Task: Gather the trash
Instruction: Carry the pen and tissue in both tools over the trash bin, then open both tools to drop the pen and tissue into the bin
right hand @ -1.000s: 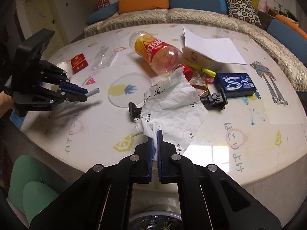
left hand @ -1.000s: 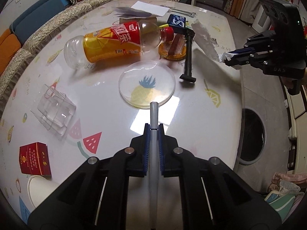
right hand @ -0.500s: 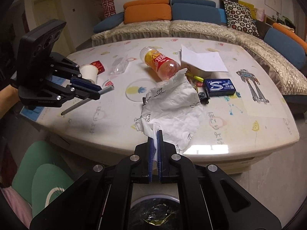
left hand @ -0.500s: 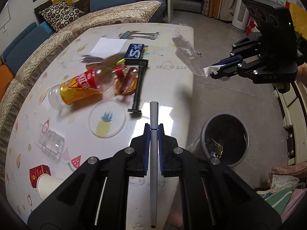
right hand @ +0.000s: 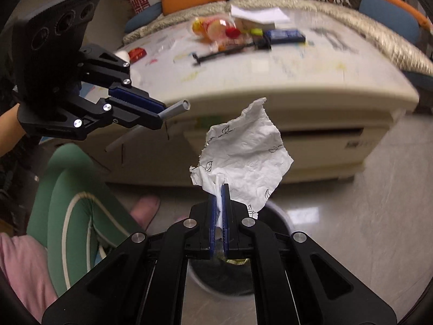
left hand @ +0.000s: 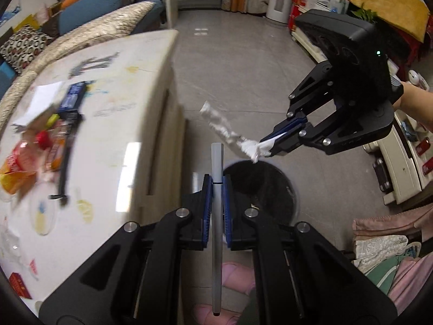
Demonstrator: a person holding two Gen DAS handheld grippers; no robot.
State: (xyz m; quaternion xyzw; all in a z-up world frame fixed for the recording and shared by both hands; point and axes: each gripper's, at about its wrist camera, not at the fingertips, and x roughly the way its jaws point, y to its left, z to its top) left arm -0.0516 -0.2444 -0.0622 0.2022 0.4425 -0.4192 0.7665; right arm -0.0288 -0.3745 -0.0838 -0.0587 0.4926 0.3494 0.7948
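Observation:
My left gripper (left hand: 216,181) is shut on a grey pen (left hand: 217,162) that sticks out past its fingertips, just at the rim of a round dark trash bin (left hand: 270,187) on the floor. My right gripper (right hand: 219,189) is shut on a crumpled white printed tissue (right hand: 243,149), hanging above the same trash bin (right hand: 273,214). In the left wrist view the right gripper (left hand: 266,143) holds the tissue (left hand: 224,128) over the bin's far rim. In the right wrist view the left gripper (right hand: 159,115) and its pen (right hand: 176,108) show at the left.
The cream table (left hand: 116,124) stands left of the bin with a plastic bottle (left hand: 19,162), a blue gum pack (left hand: 73,98), a black razor (left hand: 63,173), paper and a red box (left hand: 20,284) on it. A person's green-trousered leg (right hand: 67,197) and pink slippers (left hand: 235,273) are beside the bin.
Both grippers have swung away from the tabletop, off its edge, to above the floor bin. Each still holds its item: pen on the left, tissue on the right.

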